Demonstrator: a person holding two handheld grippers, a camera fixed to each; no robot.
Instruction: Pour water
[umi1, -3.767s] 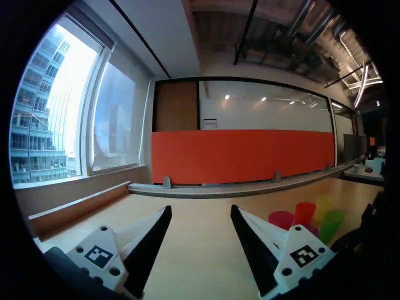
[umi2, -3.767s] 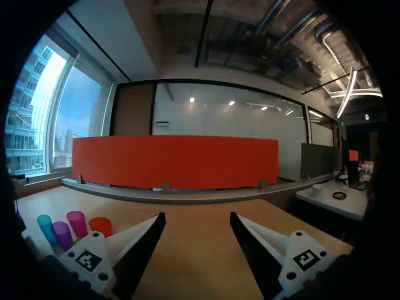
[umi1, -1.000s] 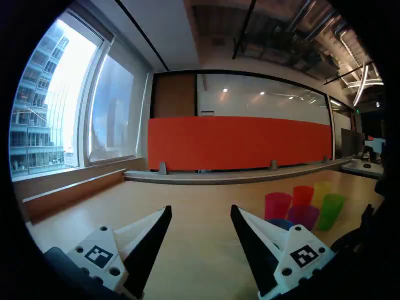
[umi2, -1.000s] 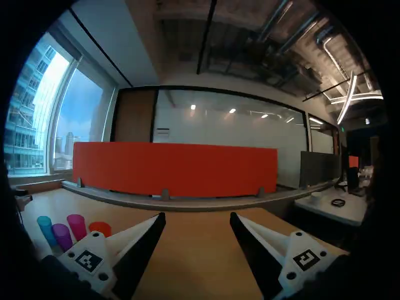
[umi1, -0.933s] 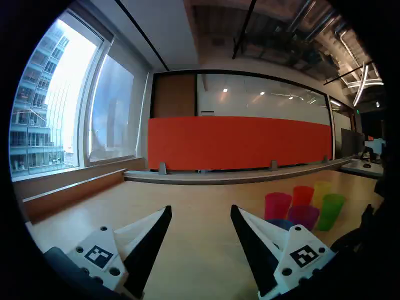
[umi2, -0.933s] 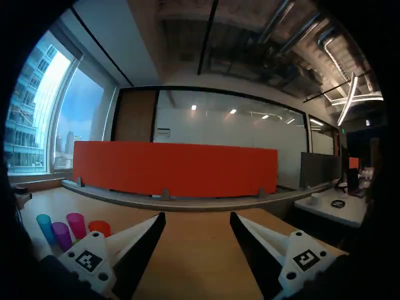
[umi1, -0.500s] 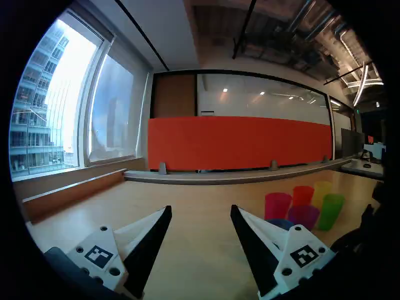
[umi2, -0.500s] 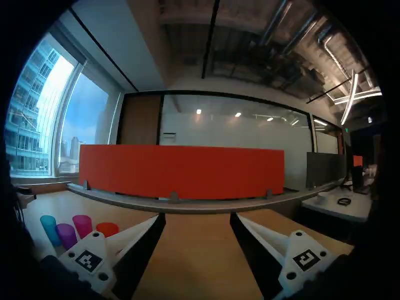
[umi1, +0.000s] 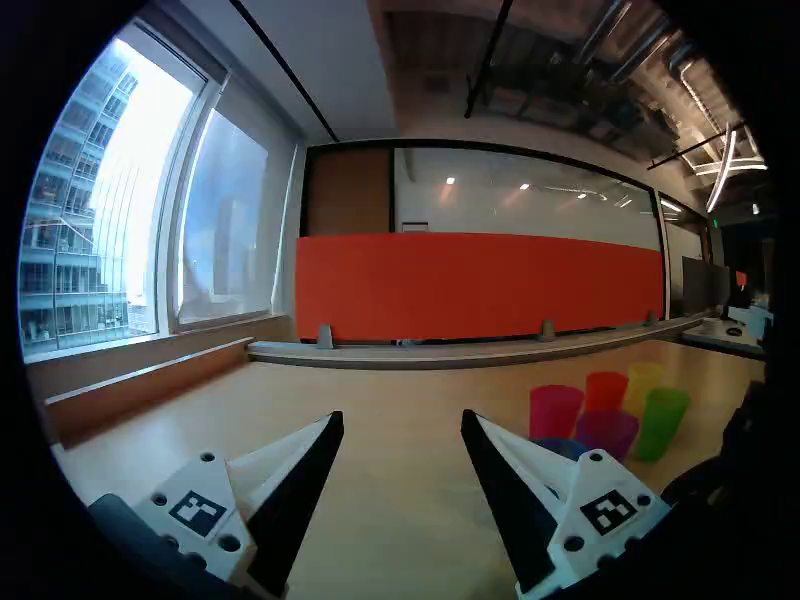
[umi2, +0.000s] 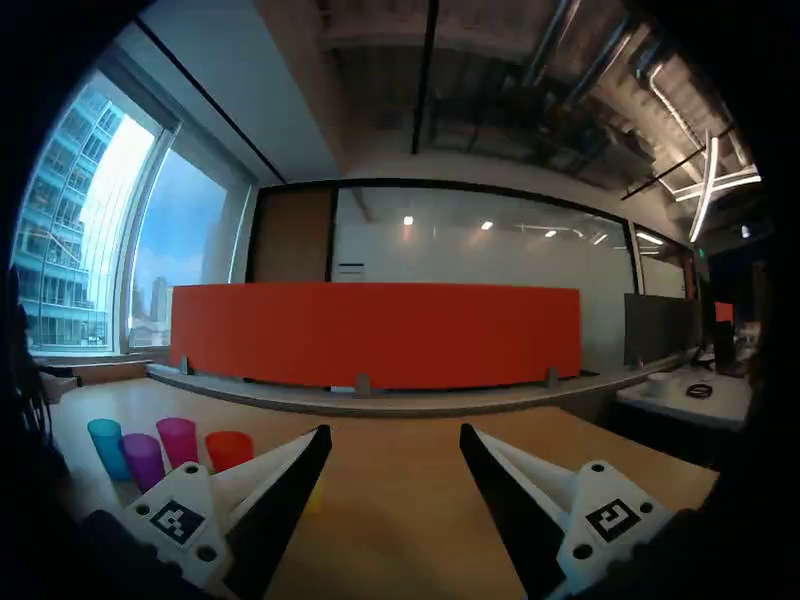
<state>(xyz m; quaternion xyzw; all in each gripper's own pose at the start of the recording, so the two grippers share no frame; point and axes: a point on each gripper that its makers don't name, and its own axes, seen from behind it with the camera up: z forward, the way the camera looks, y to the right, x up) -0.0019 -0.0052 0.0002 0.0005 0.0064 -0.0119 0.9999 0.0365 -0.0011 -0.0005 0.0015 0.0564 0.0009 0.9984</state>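
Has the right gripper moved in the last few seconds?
Yes. The orange partition and cups slid rightward in its view, so the right gripper swung left.

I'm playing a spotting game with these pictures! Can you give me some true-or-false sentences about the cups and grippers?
Both the left gripper and the right gripper are open and empty. True.
The colourful cups stand on a wooden table. True.
The panel behind the table is blue. False: it is orange-red.
The left gripper grips the green cup. False: that cup stands free on the table.
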